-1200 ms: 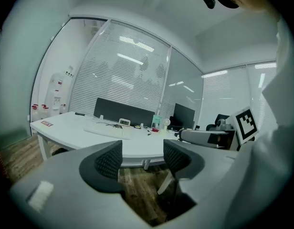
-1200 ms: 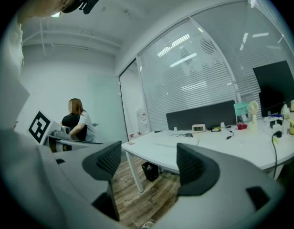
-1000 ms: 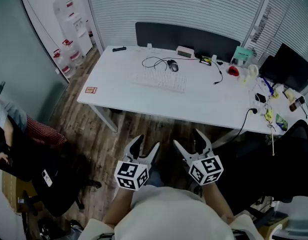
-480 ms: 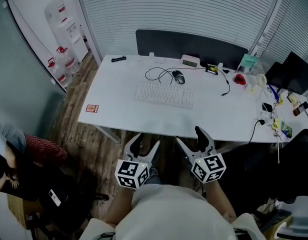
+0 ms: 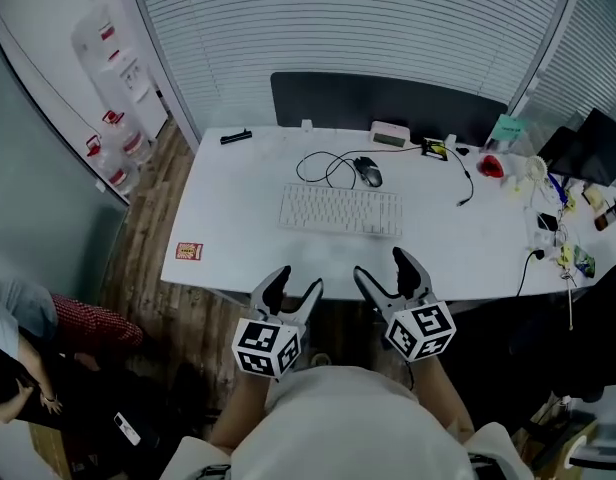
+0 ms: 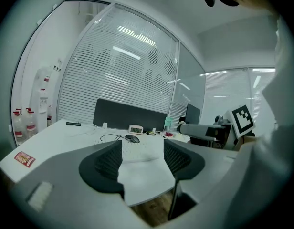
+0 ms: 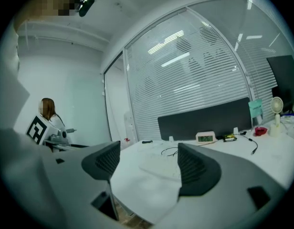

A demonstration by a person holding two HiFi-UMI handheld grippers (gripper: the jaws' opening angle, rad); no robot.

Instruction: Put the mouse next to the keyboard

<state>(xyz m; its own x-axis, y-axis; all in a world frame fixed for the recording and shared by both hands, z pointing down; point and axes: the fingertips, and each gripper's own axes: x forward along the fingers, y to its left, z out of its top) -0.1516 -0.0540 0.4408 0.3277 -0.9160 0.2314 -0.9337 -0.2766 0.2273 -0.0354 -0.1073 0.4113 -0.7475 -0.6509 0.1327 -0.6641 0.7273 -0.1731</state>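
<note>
Approach stage, nothing grasped. Left gripper (image 5: 295,283) and right gripper (image 5: 383,268) are both spread and empty, short of the table (image 5: 238,238). Mouse (image 5: 368,171) lies just behind the keyboard (image 5: 340,210), possibly touching it. Next move: reach across and close on the mouse

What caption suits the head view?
Left gripper and right gripper open before white desk; black wired mouse behind white keyboard.

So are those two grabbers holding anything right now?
Nothing is held. The left gripper and the right gripper both have jaws apart and empty; the black corded mouse lies on the white desk, beyond the white keyboard.
</note>
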